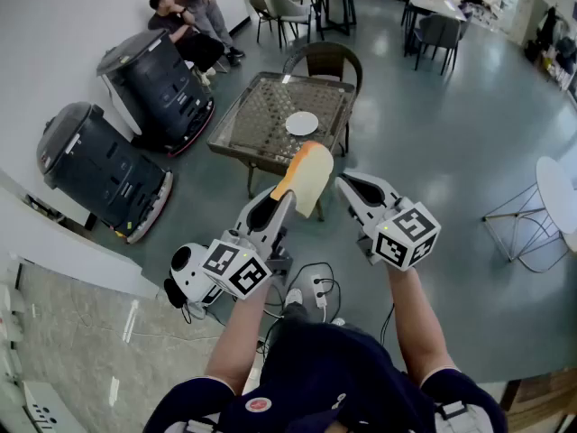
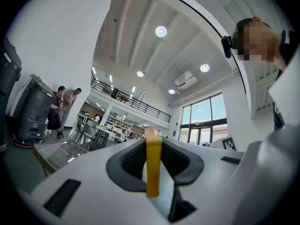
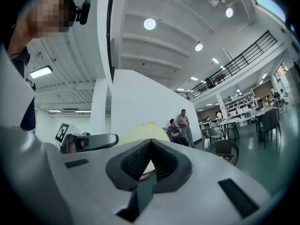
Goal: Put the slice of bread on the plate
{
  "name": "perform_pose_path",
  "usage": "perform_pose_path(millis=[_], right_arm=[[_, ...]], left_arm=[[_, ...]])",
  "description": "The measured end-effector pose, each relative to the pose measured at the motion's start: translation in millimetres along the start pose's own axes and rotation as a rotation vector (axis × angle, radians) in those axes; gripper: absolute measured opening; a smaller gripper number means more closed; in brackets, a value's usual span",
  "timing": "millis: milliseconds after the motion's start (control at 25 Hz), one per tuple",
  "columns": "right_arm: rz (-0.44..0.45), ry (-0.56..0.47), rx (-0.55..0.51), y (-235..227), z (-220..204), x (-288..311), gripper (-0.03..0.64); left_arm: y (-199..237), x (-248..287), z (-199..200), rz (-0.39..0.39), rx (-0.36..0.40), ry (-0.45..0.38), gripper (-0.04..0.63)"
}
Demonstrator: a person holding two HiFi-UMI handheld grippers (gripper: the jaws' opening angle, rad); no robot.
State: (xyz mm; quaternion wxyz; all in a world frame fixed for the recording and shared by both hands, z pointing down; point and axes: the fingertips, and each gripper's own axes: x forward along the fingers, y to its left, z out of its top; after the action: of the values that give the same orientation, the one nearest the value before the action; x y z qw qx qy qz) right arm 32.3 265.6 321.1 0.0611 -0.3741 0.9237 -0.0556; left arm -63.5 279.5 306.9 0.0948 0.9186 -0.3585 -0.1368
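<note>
A slice of bread [image 1: 306, 177] with a tan crust stands upright in the air, and my left gripper [image 1: 287, 197] is shut on its lower edge. In the left gripper view the slice [image 2: 153, 165] shows edge-on, pinched between the two dark pads. The white plate [image 1: 302, 123] lies on the mesh-topped table [image 1: 257, 106], beyond and below the bread. My right gripper [image 1: 348, 188] is held level beside the slice, shut with nothing in it. In the right gripper view the bread [image 3: 140, 134] shows behind the closed jaws.
A dark chair [image 1: 326, 59] stands behind the table. Two black floor machines [image 1: 162, 84] [image 1: 99, 170] sit along the left wall, with two persons [image 1: 191, 12] past them. A white round table [image 1: 557, 192] and a wire chair [image 1: 523, 228] are at right. Cables [image 1: 311, 291] lie on the floor near my feet.
</note>
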Motion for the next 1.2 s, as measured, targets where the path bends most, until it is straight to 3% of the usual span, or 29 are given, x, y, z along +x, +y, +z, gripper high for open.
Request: perform_pose_path(millis=[1200], right_arm=[[0.016, -0.041, 0.008, -62.7, 9.5, -0.4, 0.005]], left_arm=[[12.2, 63.5, -17.7, 0.01, 0.018, 0.009, 0.091]])
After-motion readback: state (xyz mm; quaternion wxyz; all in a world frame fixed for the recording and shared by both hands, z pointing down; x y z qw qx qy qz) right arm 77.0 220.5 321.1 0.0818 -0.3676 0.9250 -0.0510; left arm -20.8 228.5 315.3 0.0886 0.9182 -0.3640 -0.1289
